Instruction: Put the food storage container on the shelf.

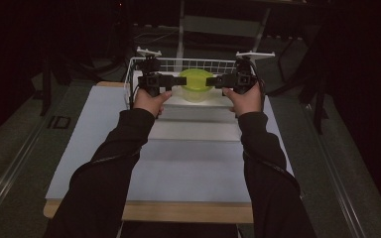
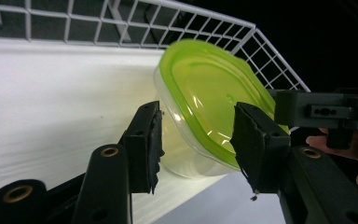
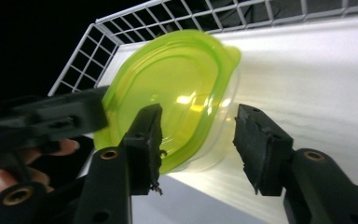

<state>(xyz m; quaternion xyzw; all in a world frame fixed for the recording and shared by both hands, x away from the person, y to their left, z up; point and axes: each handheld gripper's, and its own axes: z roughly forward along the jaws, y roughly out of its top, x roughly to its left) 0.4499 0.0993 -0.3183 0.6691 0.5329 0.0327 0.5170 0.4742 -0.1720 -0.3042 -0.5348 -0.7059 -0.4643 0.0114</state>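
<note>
One clear plastic container (image 1: 196, 91) with a lime-green lid (image 1: 196, 79) sits in a white wire basket (image 1: 188, 63) at the far end of a pale bench (image 1: 188, 163). Seen from above, the container stands upright with its lid facing up, centred against the basket's near side. The lid is a rounded oval, and its long axis runs left to right across the bench, from one hand toward the other.

A person in dark sleeves reaches in from the near edge and holds two sets of tongs, one in each hand. The left tongs (image 1: 178, 81) point inward at the container's left side, and the right tongs (image 1: 213, 79) point inward at its right side, so the two face each other across the lid.

In the left gripper view, the left tongs (image 2: 197, 142) stand released, their two black jaws apart on either side of the container's rim, with a gap between pads and plastic. In the right gripper view, the right tongs (image 3: 198, 144) are likewise released, one jaw in front of the green lid (image 3: 168, 91) and the other well off it over the white basket floor (image 3: 317, 74). Neither set grips the container
</note>
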